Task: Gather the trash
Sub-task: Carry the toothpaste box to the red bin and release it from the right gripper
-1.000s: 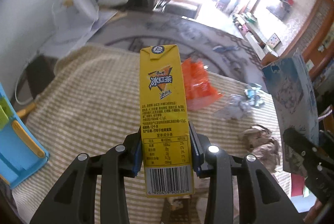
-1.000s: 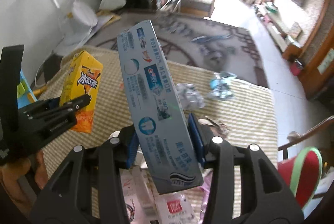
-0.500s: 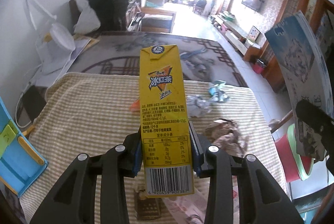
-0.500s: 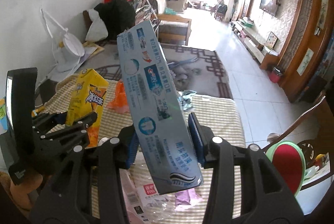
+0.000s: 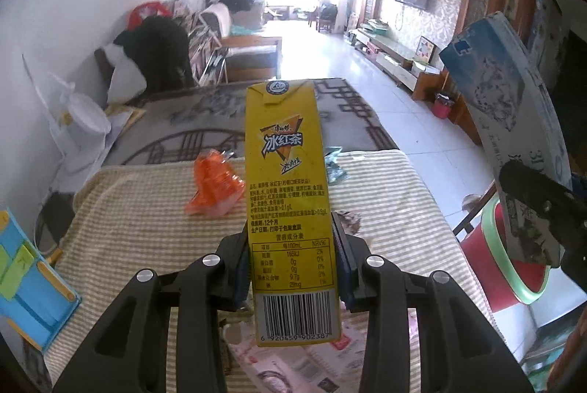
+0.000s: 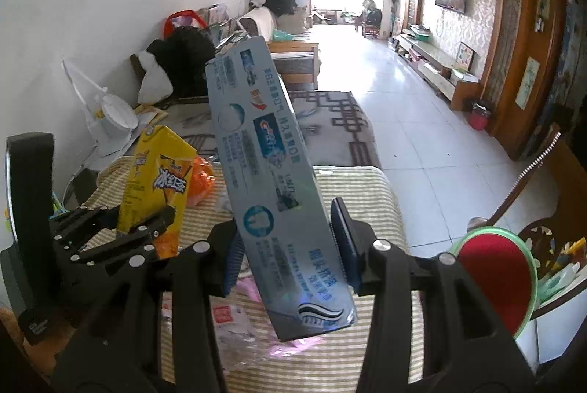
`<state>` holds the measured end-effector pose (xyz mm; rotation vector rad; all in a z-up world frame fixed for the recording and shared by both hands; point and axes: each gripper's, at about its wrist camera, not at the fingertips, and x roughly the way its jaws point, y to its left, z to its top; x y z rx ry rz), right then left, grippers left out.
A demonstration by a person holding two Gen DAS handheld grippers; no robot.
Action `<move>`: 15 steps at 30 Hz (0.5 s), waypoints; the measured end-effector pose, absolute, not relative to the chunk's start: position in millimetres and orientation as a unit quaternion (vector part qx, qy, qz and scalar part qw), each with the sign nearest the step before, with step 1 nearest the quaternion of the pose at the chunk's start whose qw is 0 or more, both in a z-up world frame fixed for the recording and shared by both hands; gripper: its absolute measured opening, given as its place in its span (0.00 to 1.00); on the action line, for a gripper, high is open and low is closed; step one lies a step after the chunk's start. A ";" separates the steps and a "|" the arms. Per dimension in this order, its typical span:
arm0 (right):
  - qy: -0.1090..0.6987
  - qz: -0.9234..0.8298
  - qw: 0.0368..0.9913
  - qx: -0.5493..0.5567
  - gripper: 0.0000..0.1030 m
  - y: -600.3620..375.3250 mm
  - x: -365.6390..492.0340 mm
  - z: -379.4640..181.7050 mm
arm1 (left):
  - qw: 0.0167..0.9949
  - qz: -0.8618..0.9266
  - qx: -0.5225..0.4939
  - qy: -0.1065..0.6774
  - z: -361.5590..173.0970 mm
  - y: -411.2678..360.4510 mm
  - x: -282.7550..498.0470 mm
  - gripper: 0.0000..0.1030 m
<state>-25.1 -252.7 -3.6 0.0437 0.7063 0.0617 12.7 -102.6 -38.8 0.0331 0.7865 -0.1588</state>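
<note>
Left tool (image 5: 291,268) clamps yellow carton (image 5: 290,209); right tool (image 6: 284,248) clamps blue box (image 6: 271,180).

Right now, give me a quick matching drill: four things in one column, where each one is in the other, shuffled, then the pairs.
Things:
1. carton
2. toothpaste box
3. orange wrapper
4. red bin

Places:
A. on the striped tablecloth
B. clamped in the right gripper
C. on the floor to the right of the table
D. clamped in the left gripper

Pairs: 1-D, 2-B, 3-A, 4-C
</note>
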 end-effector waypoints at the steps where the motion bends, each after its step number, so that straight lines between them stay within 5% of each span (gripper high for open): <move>1: 0.346 0.028 0.938 0.023 0.42 -257.7 -25.7 -3.9 | 0.920 -0.078 0.017 0.383 -38.6 -106.7 12.0 0.34; 15: 0.351 -0.002 0.935 0.052 0.42 -355.6 -40.7 -14.1 | 0.930 -0.090 0.023 0.356 -18.9 -189.1 -1.1 0.34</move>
